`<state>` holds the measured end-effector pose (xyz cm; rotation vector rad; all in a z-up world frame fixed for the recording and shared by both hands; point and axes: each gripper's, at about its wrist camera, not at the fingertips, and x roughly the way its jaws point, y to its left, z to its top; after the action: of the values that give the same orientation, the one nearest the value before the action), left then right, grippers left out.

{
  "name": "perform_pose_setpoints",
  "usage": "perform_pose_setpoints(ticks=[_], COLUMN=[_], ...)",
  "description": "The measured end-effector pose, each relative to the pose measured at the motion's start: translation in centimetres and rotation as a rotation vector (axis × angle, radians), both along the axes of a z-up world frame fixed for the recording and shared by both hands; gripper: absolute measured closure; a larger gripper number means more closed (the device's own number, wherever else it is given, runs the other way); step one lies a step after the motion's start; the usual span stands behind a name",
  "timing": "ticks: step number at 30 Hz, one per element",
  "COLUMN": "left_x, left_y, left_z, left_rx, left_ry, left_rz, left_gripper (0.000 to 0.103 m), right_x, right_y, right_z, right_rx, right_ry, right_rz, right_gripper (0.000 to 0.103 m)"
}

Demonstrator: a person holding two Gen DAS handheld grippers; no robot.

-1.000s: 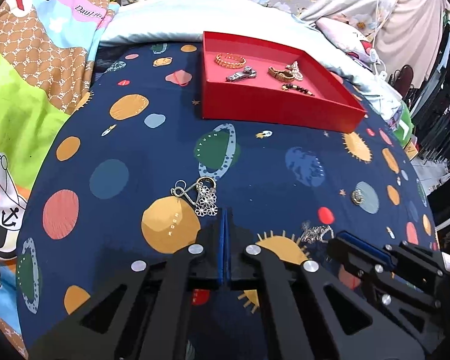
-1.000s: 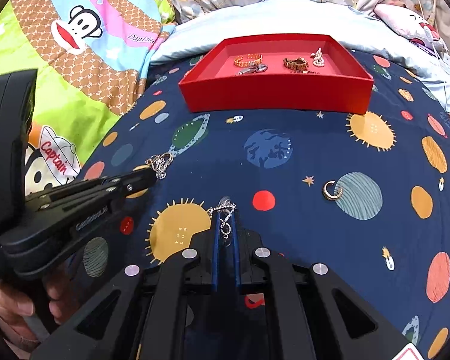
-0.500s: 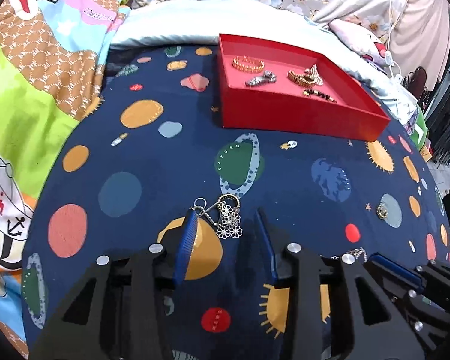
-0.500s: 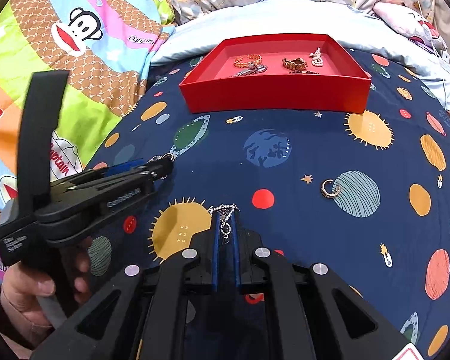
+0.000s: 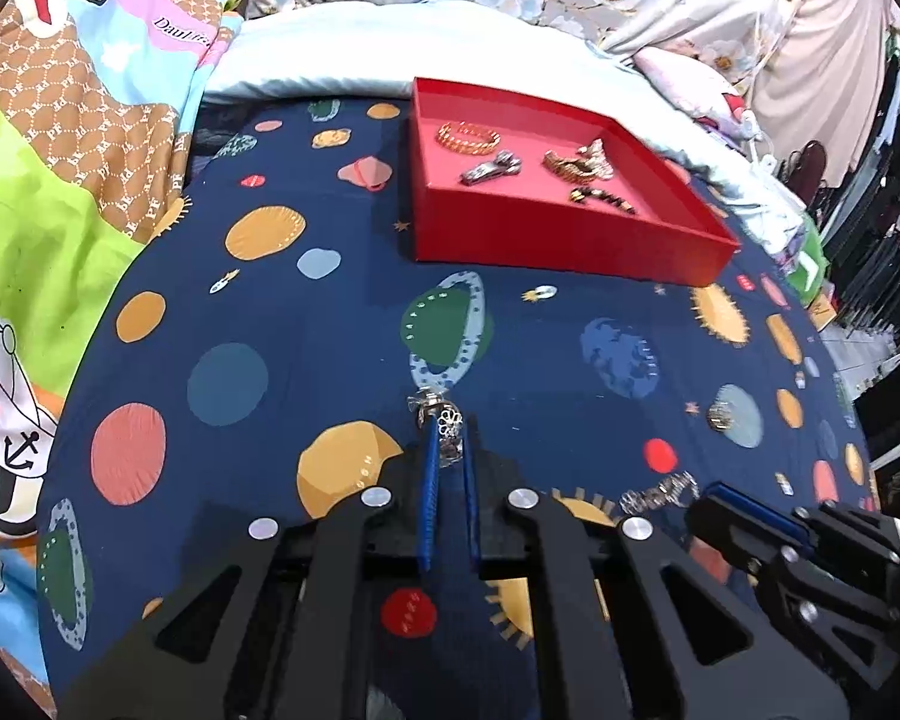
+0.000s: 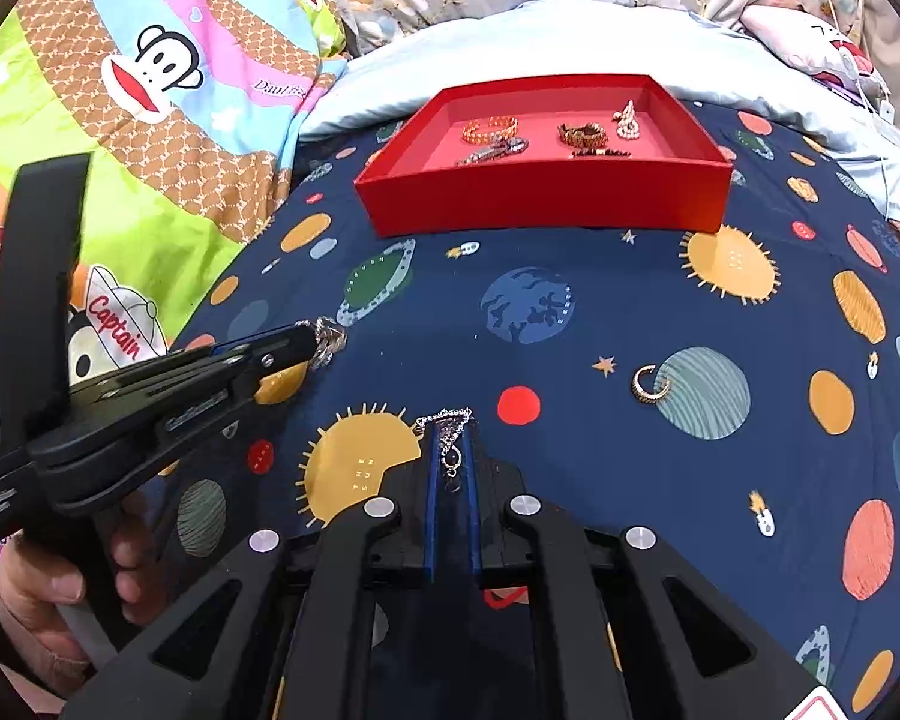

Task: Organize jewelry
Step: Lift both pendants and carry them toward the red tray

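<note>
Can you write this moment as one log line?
left gripper: shut on flower charm | right gripper: shut on silver chain | red tray: waiting

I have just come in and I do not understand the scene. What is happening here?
A person is sorting jewelry into a red tray on a planet-print cloth. The left gripper is shut on a silver flower charm piece, and the right gripper is shut on a silver chain. A gold ear cuff lies loose on the cloth. Several pieces, including a gold bracelet, are already in the tray.
</note>
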<state>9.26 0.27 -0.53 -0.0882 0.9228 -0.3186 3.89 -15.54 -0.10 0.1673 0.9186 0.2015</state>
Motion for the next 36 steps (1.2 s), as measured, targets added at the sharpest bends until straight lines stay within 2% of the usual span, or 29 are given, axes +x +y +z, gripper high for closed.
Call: perform_pose_setpoints(ticks=[4, 5, 12, 16, 20, 22, 24, 25, 31, 32, 33, 36], left_x=[-1.2, -1.4, -2.4, -2.6, -2.6, -2.5, -2.5, -2.4, -2.4, -2.4, -2.4, -2.3], left_y=[0.2, 0.2, 0.6, 0.7, 0.6, 0.5, 0.5, 0.4, 0.3, 0.3, 0.4, 0.4], left_z=[1.7, 2.2, 6.6, 8.4, 8.6, 8.2, 7.8, 7.6, 6.8, 6.7, 6.6, 6.2], left_rx=[-0.025, -0.033, -0.083, -0.089, -0.093, -0.094, -0.093, -0.093, -0.085, -0.079, -0.078, -0.078], left_ry=[-0.021, -0.026, -0.103, -0.143, -0.144, -0.134, -0.122, -0.113, -0.097, -0.095, -0.091, -0.082], left_rz=[-0.008, -0.011, -0.032, -0.033, -0.035, -0.036, -0.032, -0.031, -0.026, -0.023, -0.021, -0.019], left_gripper=[0.096, 0.096, 0.096, 0.096, 0.096, 0.096, 0.096, 0.096, 0.096, 0.096, 0.096, 0.096], right_x=[-0.3, -0.5, -0.7, -0.7, -0.8, -0.9, -1.0, -1.1, -0.7, -0.7, -0.6, -0.5], right_y=[-0.4, -0.6, -1.4, -2.0, -2.2, -1.8, -1.3, -1.1, -0.3, -0.3, -0.1, -0.2], right_z=[1.4, 1.9, 4.6, 4.0, 1.9, 0.8, -0.2, -0.5, -2.7, -2.7, -2.7, -2.7], right_rx=[0.01, 0.016, 0.029, 0.03, 0.038, 0.024, 0.006, -0.003, -0.036, -0.046, -0.06, -0.066], right_ry=[-0.031, -0.04, -0.102, -0.081, -0.022, 0.007, 0.02, 0.025, 0.069, 0.063, 0.061, 0.059], right_rz=[-0.006, -0.006, -0.012, -0.017, -0.005, 0.009, 0.013, 0.013, 0.024, 0.021, 0.021, 0.025], right_gripper=[0.097, 0.101, 0.101, 0.101, 0.101, 0.092, 0.074, 0.074, 0.076, 0.08, 0.088, 0.094])
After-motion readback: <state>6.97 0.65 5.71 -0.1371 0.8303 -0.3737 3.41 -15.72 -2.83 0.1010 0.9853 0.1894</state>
